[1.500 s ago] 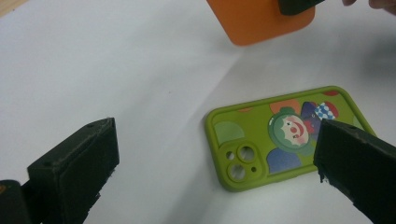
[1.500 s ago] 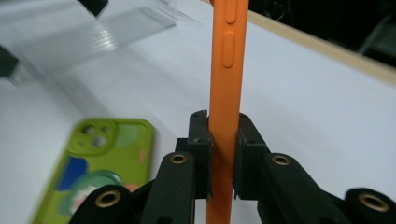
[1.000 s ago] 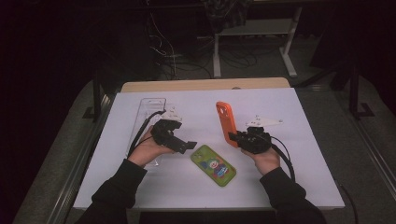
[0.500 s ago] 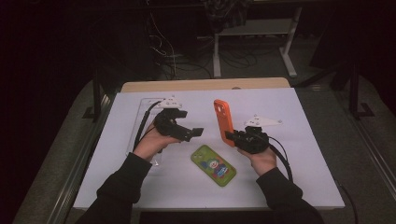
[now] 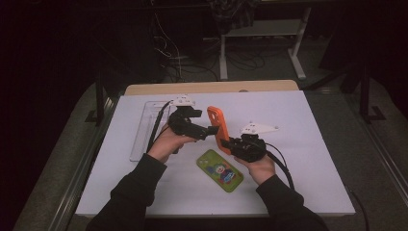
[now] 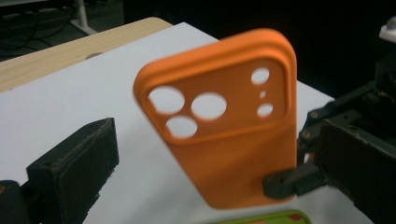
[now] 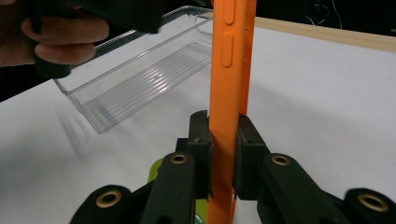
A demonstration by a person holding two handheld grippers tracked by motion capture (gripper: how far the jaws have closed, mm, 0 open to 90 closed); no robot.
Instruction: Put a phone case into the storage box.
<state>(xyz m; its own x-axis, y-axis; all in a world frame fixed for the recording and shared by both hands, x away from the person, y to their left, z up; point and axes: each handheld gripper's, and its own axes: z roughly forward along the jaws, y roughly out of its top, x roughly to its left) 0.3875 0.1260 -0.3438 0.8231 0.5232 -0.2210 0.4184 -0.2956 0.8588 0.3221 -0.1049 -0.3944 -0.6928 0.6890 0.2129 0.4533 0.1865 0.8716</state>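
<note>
R gripper [image 7: 223,154] round orange case [image 7: 231,70] btm edge

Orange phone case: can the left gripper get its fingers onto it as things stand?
Probably yes. The orange phone case stands upright off the table, clamped at its lower edge by the right gripper. The left gripper is open beside it, with the case's upper part free and nothing between.

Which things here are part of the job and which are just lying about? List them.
In the job:
orange phone case
right gripper, shut on it
left gripper, open beside it

Lying about:
green phone case
clear tray
</note>
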